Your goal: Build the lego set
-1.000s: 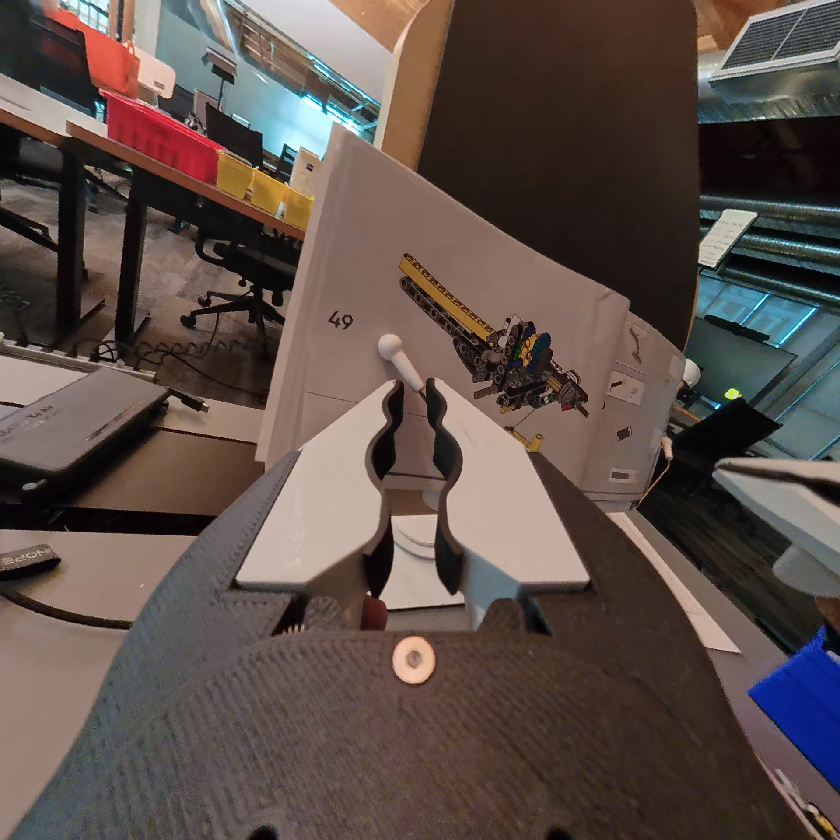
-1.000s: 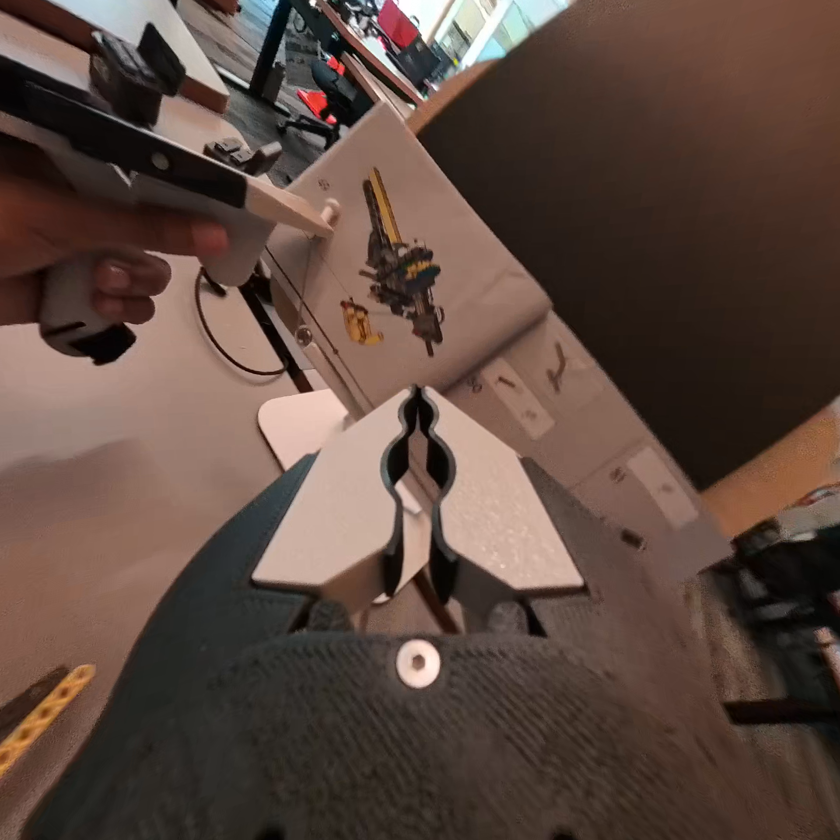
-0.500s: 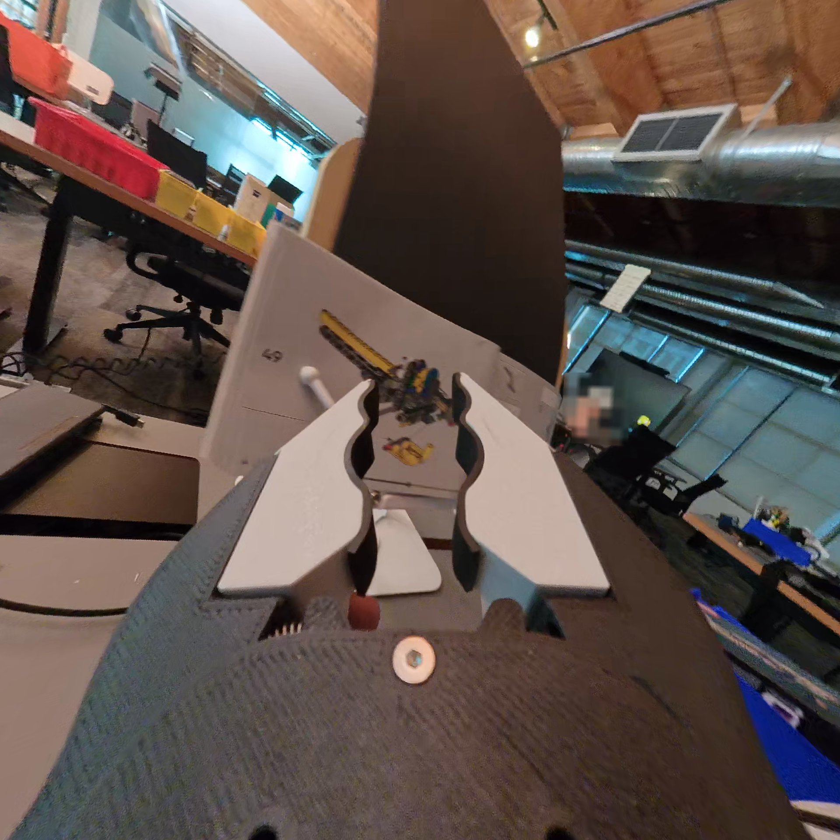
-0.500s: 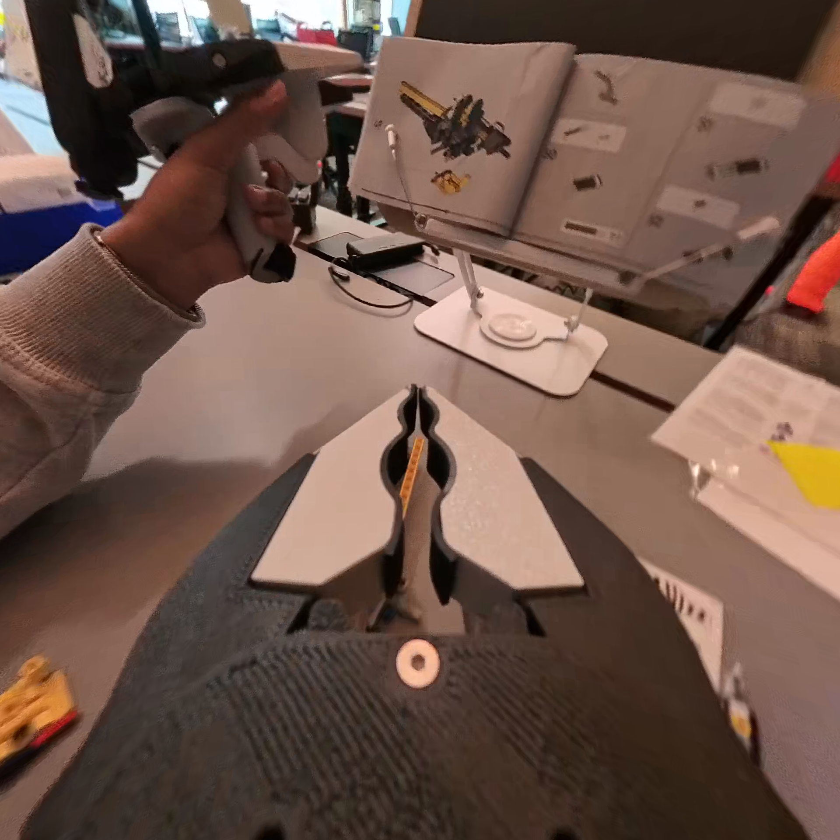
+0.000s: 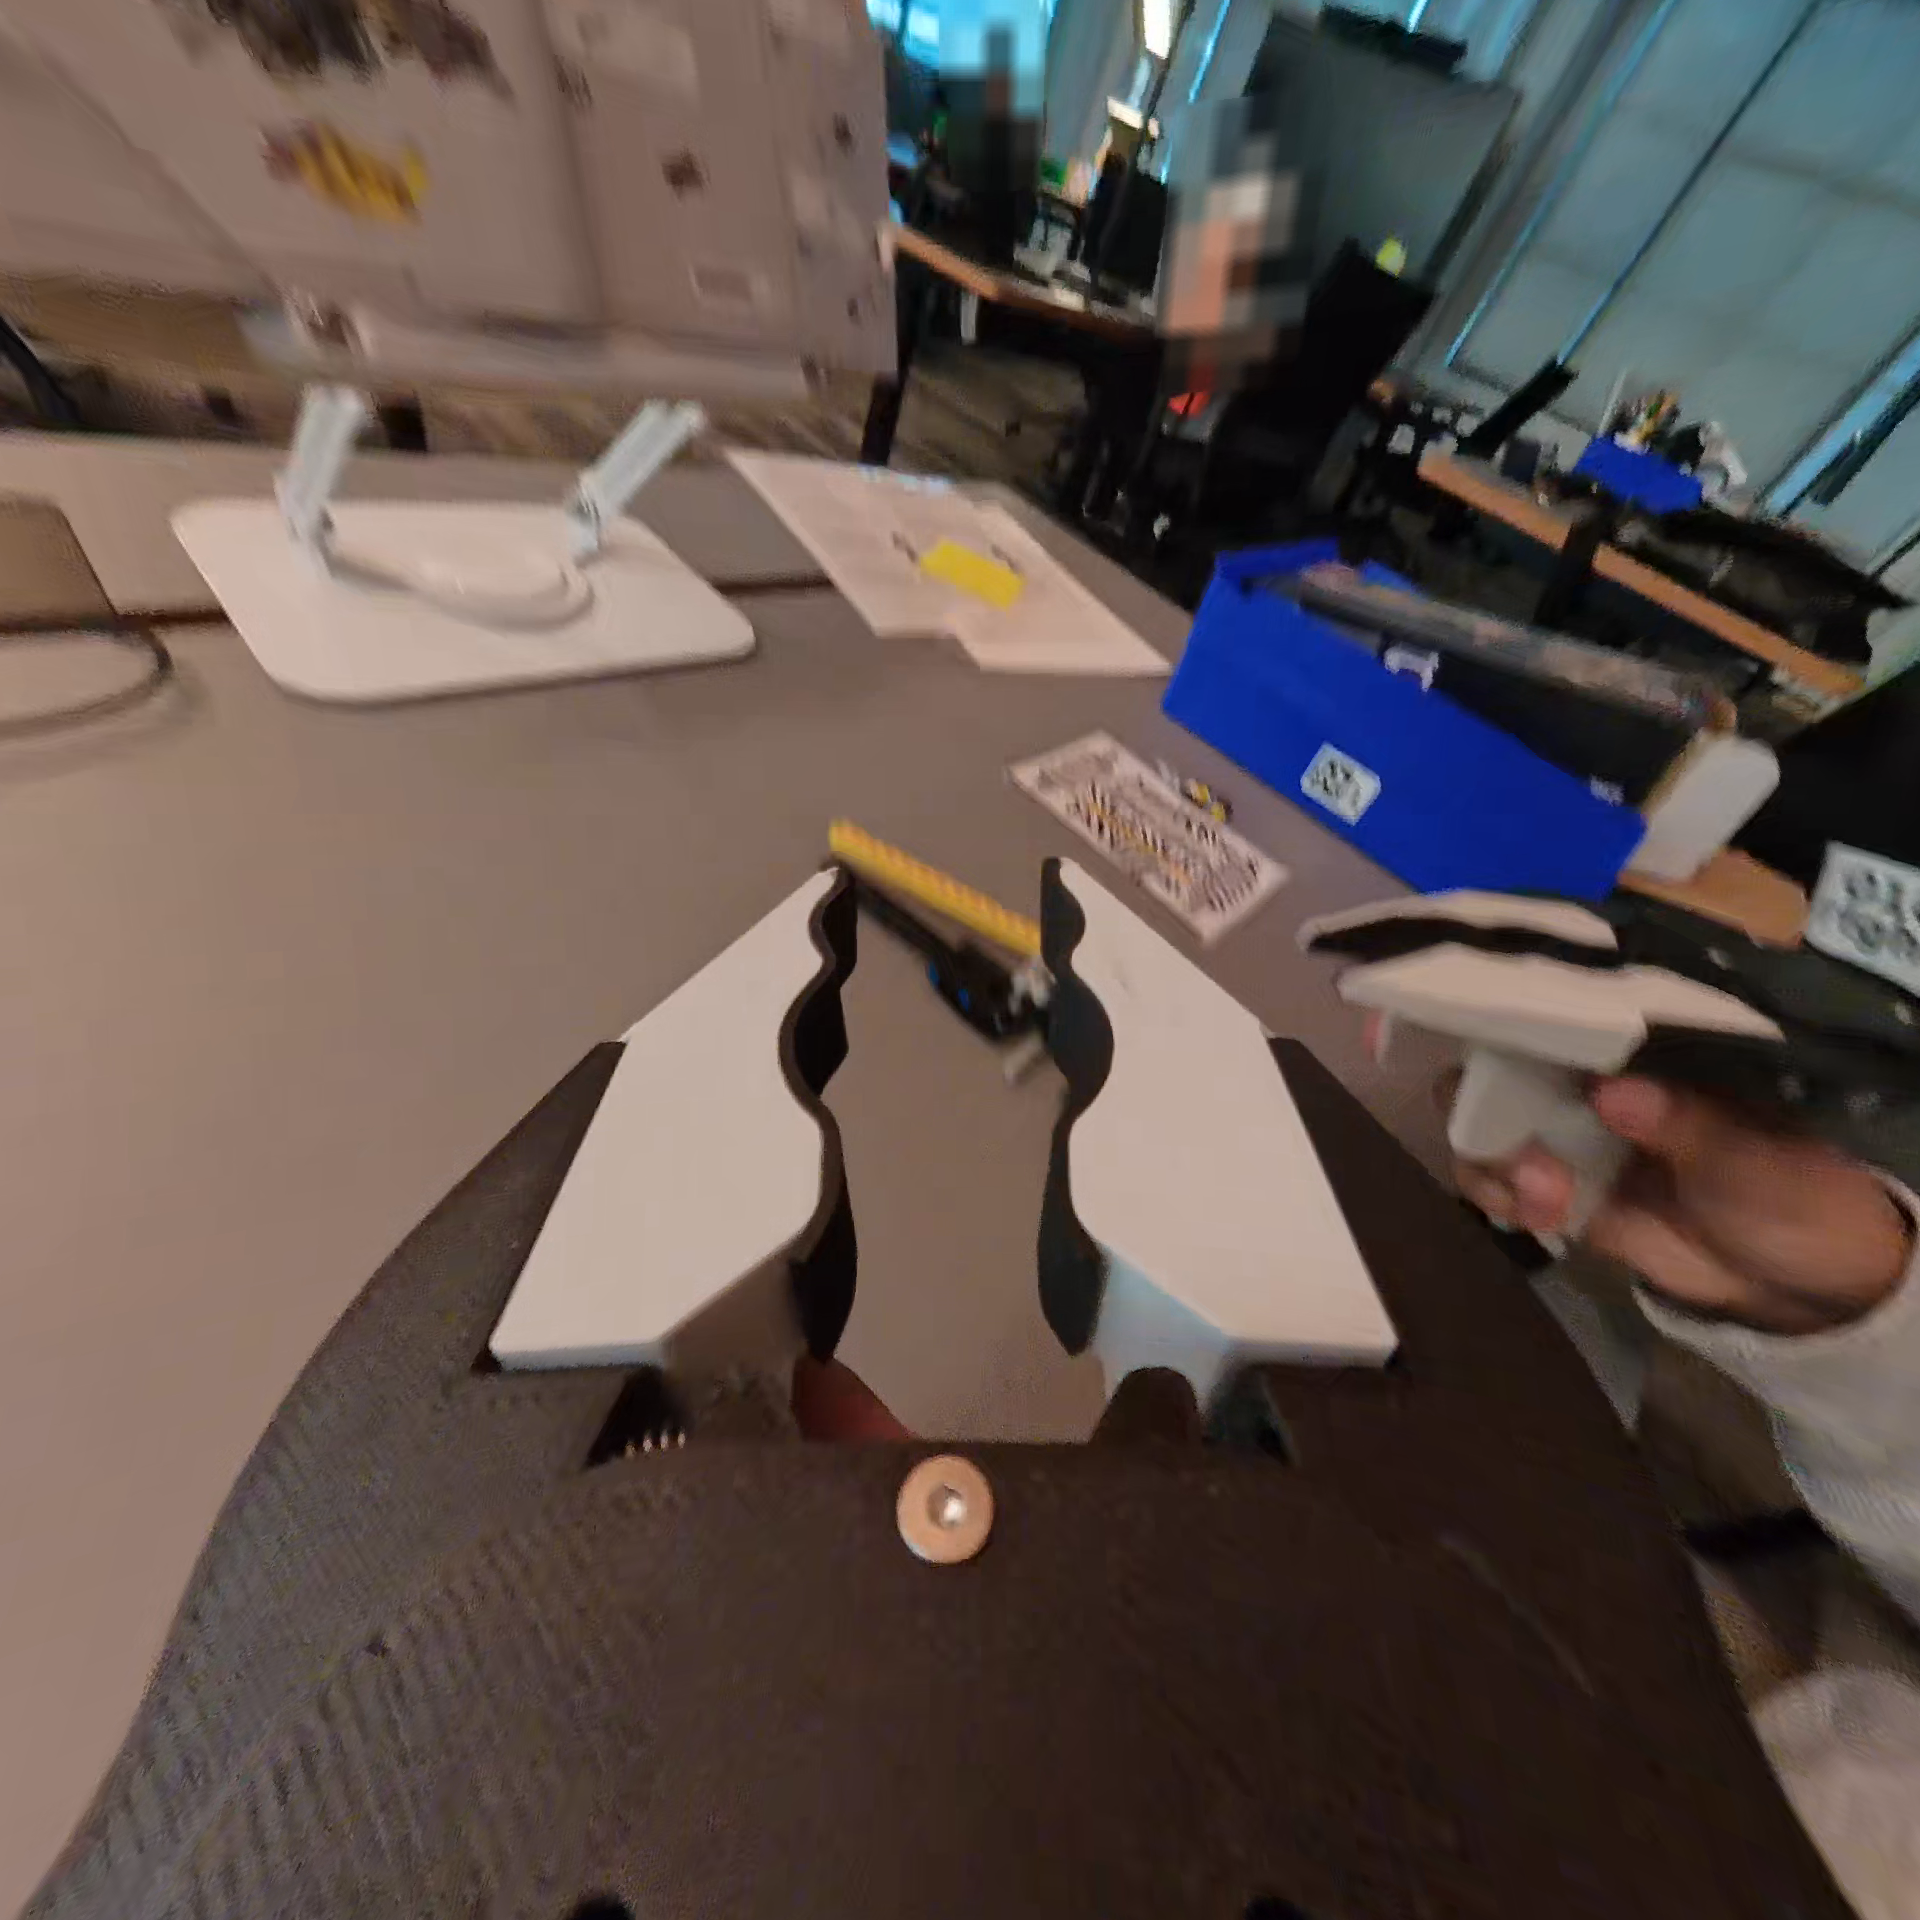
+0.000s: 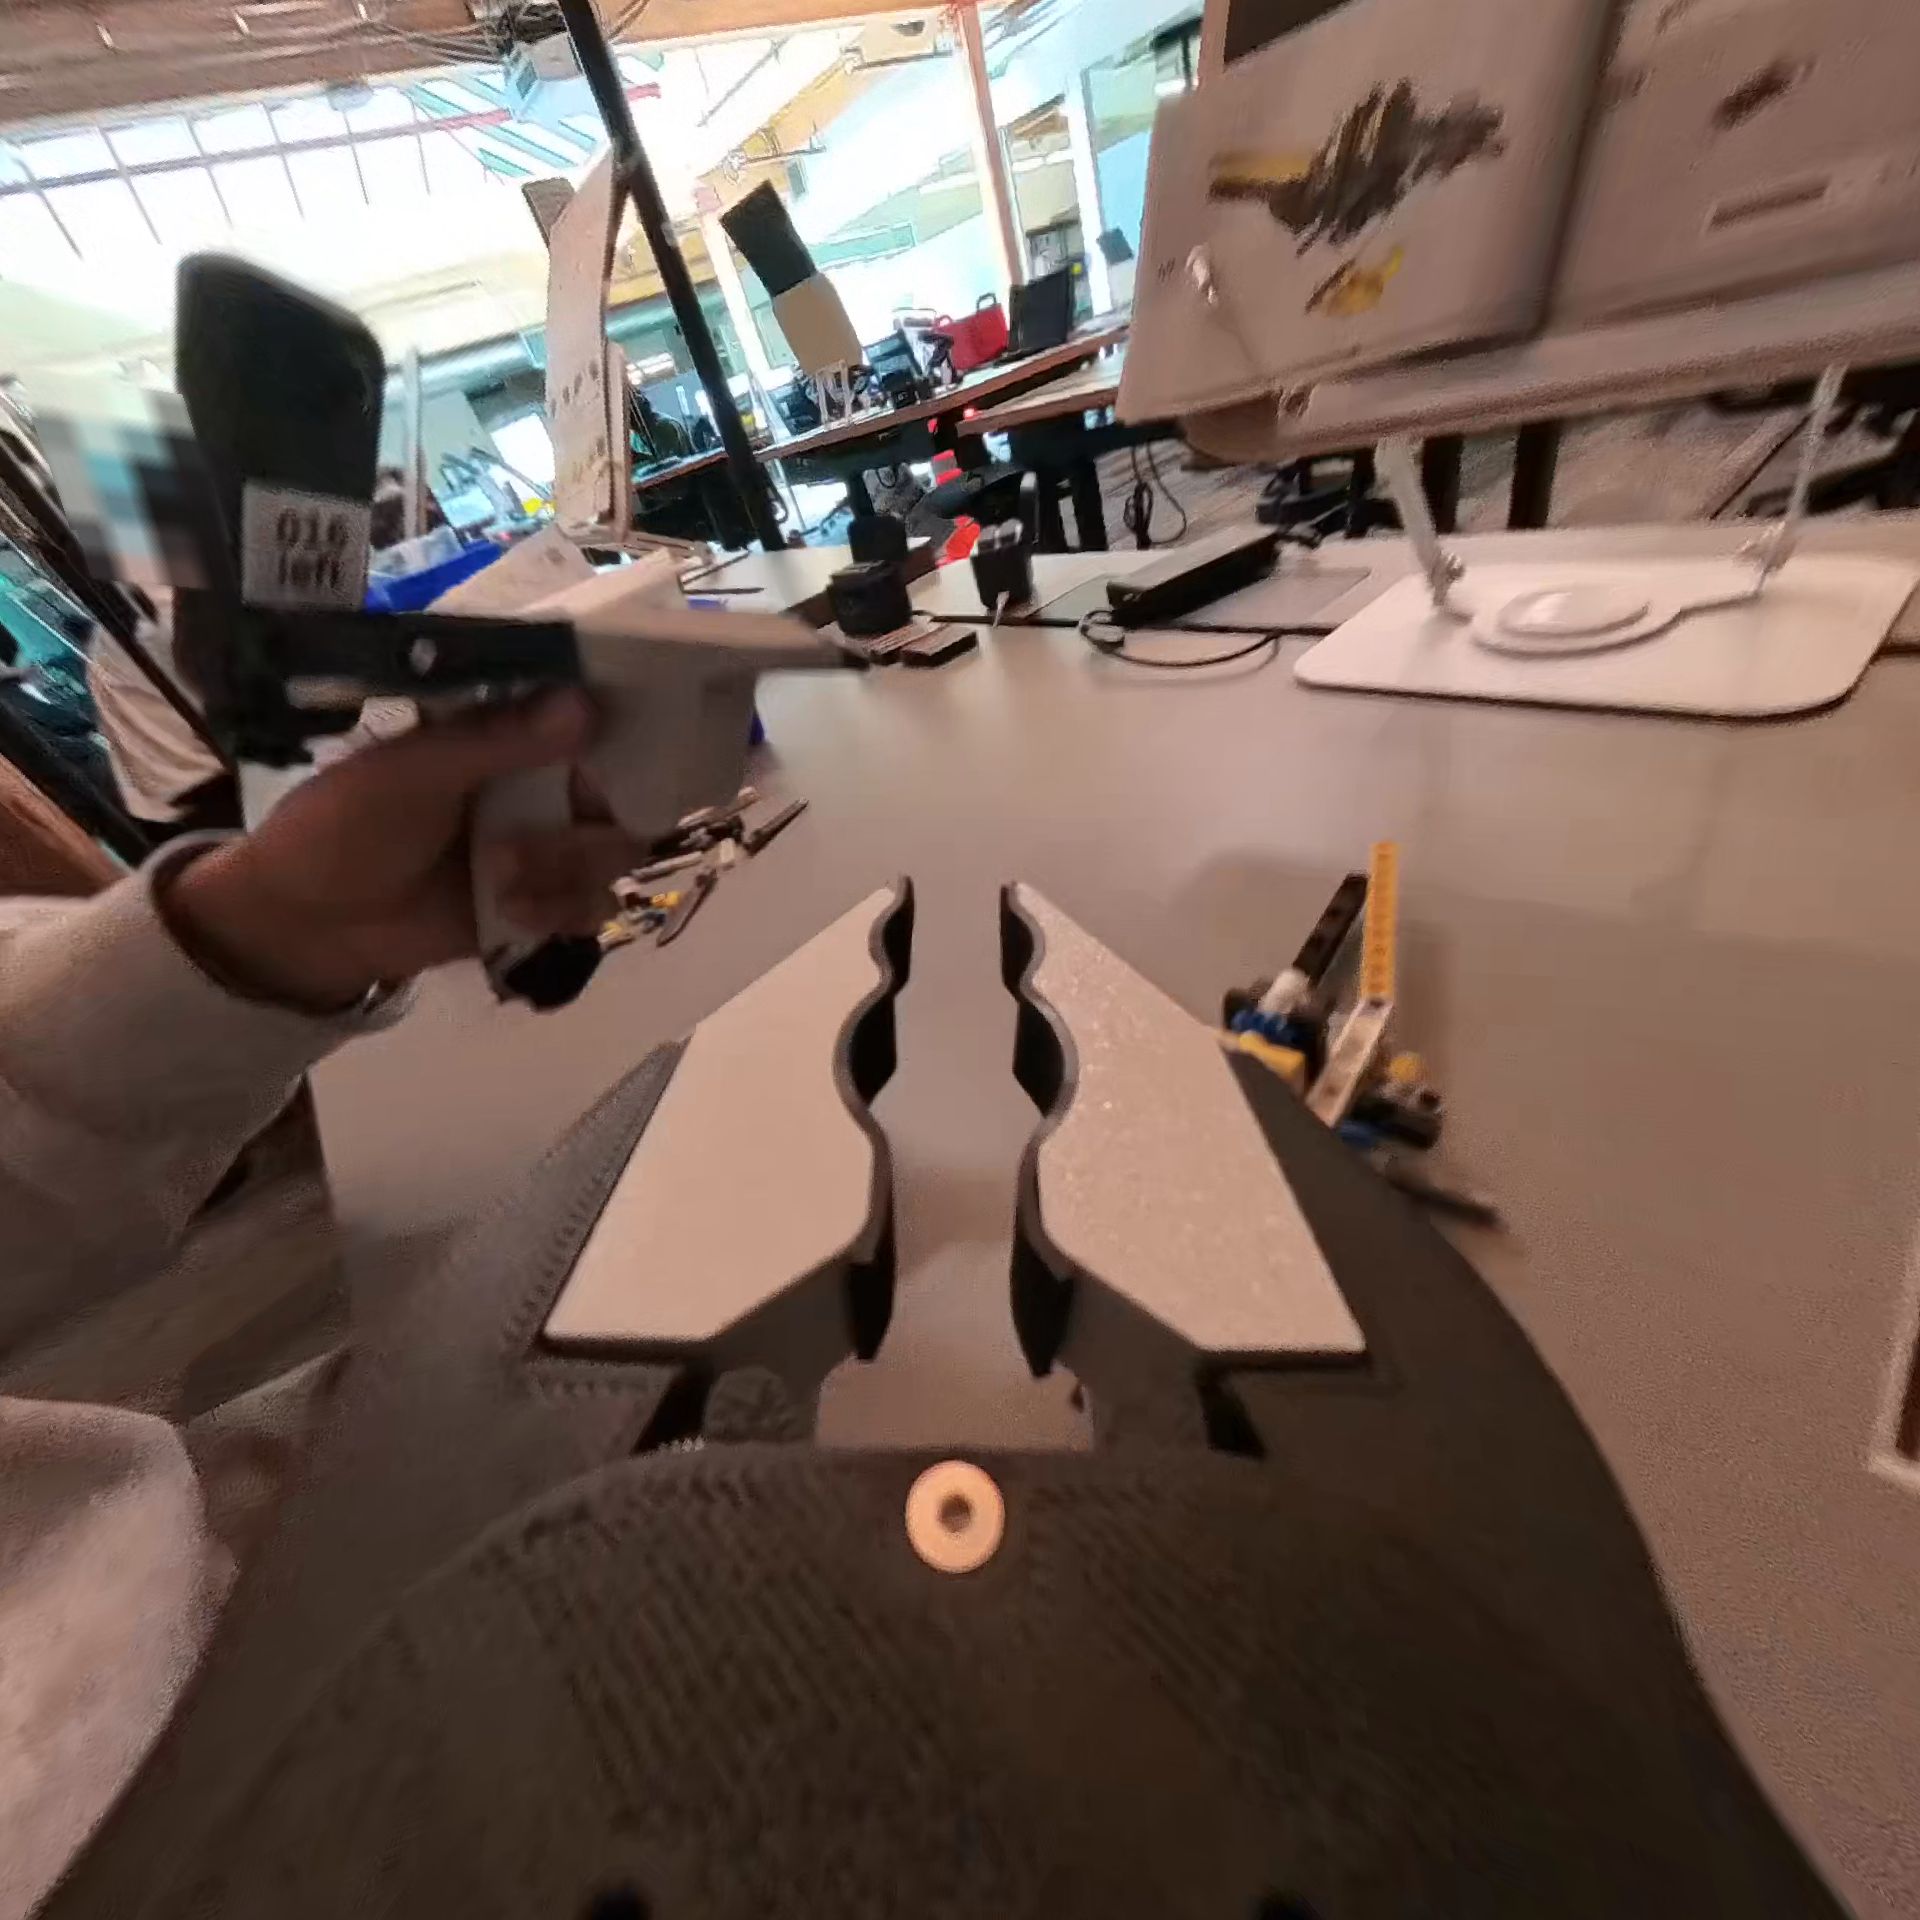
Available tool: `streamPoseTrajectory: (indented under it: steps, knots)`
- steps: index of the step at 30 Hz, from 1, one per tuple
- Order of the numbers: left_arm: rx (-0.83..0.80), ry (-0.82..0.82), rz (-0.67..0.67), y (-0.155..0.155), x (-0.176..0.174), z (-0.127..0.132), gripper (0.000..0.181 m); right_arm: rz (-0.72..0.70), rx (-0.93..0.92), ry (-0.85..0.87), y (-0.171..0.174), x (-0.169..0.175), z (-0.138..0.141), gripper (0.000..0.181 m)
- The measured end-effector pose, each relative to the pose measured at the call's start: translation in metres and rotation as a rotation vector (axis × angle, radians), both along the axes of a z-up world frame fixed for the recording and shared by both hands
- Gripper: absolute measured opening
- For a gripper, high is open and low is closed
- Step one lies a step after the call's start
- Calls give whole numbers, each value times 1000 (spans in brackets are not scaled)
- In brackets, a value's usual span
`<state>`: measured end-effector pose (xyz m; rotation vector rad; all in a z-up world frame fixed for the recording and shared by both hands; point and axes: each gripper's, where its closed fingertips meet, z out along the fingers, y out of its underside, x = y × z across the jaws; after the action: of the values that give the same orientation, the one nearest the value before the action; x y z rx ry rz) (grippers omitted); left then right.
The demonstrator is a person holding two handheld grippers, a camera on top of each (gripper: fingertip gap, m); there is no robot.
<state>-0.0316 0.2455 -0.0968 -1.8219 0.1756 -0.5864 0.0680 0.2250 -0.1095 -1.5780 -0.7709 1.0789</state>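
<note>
Evidently a pickup is in hand: the left gripper [image 5: 940, 883] hangs with fingers spread, empty, just before the half-built lego model [image 5: 951, 951] lying on the desk [image 5: 416, 935]. The right gripper [image 6: 956, 899] (also released) holds nothing. Next, straddle the yellow beam squarely.

You have two grippers here: the left gripper [image 5: 940, 883] and the right gripper [image 6: 956, 899], each with two fingers set apart and nothing between them. On the grey table [image 5: 436, 894] you have one lego assembly [image 5: 951, 951] with one yellow beam, one white book stand [image 5: 457, 613] that carries one open instruction book [image 6: 1455, 197], one blue bin [image 5: 1392, 748], and one sticker sheet [image 5: 1148, 836]. The small loose parts [image 6: 696, 868] are too blurred to count
</note>
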Motion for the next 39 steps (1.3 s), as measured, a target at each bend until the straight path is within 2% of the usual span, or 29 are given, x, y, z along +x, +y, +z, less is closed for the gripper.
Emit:
streamPoseTrajectory:
  steps: [3,5,7,10,12,14,16,21,27,35,39]
  knots:
    - [-38,12,-30,-40,7,-36,36,-21,-41,47,-10,3,-18,16]
    - [-33,-5,-45,-59,10,-48,36,-56,-66,105,-14,12,-19,17]
    - [-2,-51,-54,-72,12,-54,35,-32,-45,111,-20,13,-11,18]
    - [41,-201,-44,-85,12,-48,30,-49,32,0,-19,14,-17,19]
    - [48,-185,-48,-87,11,-46,26,-69,60,-29,-19,12,-22,17]
    - [29,-32,-29,-84,8,-57,27,-53,66,-34,-24,6,-24,17]
    - [34,32,-46,-85,10,-58,28,-33,81,-81,-28,-2,-30,18]
    - [20,10,-6,-82,4,-59,27,-35,102,-142,-28,-7,-36,18]
    - [1,24,21,-80,2,-62,28,-48,65,-108,-24,-3,-35,22]
    - [58,251,35,-81,16,-65,34,-44,145,-196,-31,-11,-41,30]
    - [99,354,39,-83,23,-65,36,-45,133,-169,-30,-9,-38,30]
